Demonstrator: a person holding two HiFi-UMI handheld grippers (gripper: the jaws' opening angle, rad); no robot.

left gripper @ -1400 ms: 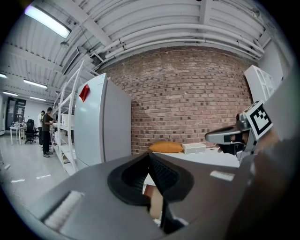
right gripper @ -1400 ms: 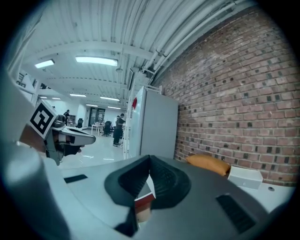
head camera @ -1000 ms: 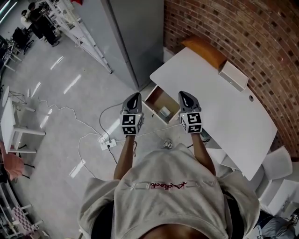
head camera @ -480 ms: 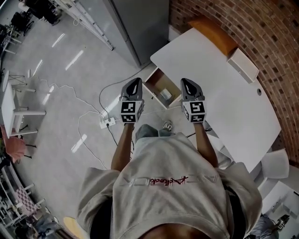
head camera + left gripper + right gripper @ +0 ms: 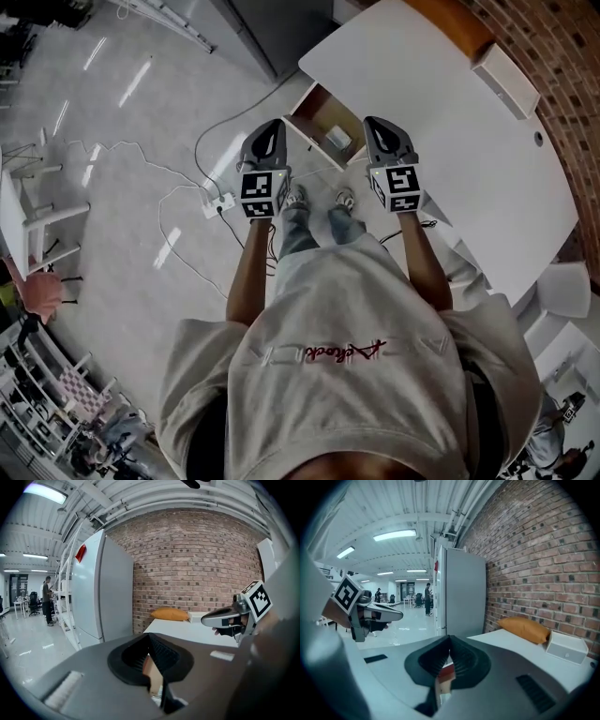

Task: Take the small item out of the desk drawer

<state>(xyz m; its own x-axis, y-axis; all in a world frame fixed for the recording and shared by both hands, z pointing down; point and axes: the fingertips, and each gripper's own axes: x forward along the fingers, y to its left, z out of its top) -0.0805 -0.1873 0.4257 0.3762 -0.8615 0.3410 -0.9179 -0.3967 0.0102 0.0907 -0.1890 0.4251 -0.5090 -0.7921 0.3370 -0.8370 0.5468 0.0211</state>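
Observation:
The wooden desk drawer stands pulled out at the near-left corner of the white desk. A small white item lies inside it. My left gripper hangs in the air just left of the drawer, shut and holding nothing. My right gripper hovers over the drawer's right side and the desk edge, also shut and holding nothing. In the left gripper view the left gripper has its pads together, with the right gripper to its right. The right gripper view shows the right gripper shut and the left gripper beside it.
A power strip and loose cables lie on the floor left of the drawer. An orange cushion and a white box sit on the desk by the brick wall. A tall grey cabinet stands beyond the desk. The person's shoes are below the drawer.
The person has stepped toward the desk: drawer and desk have slid up the head view, and legs and shoes have come into view. Both grippers stay shut, side by side, nearer the drawer.

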